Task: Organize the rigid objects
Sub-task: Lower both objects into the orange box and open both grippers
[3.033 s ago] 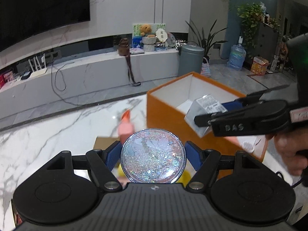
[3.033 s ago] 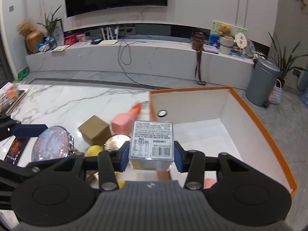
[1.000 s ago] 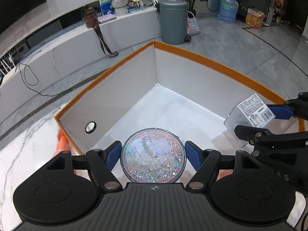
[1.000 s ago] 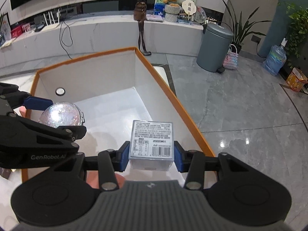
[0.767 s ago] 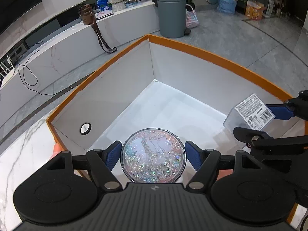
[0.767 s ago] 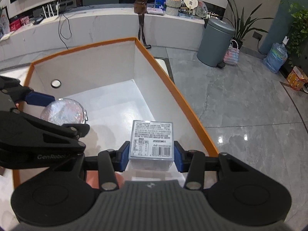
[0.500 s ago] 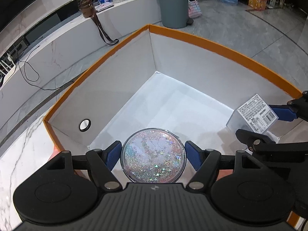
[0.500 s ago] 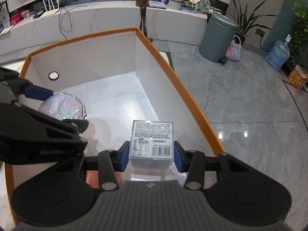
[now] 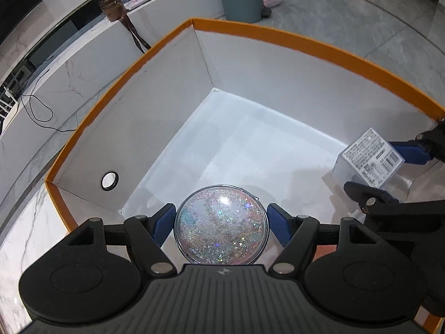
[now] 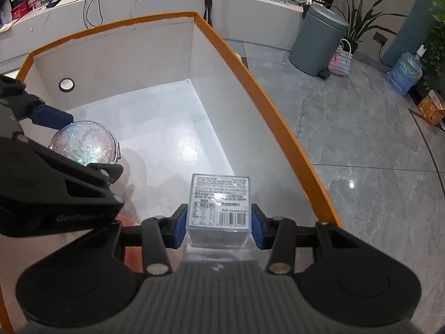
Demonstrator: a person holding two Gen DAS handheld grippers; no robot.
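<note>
Grey floor tiles (image 10: 361, 128) and a long marble ledge (image 10: 155, 2) lie beyond our orange-rimmed white cardboard box (image 9: 278, 32). Our left gripper (image 9: 221, 224) clamps a round, glitter-filled clear disc (image 9: 221, 225) between its blue pads, low over the near end of the box's white floor. To its right, our right gripper (image 10: 219, 220) pinches a clear plastic cube with a printed barcode label (image 10: 219, 203), held inside the box beside its right wall. A small round hole (image 9: 109, 180) pierces the left wall.
</note>
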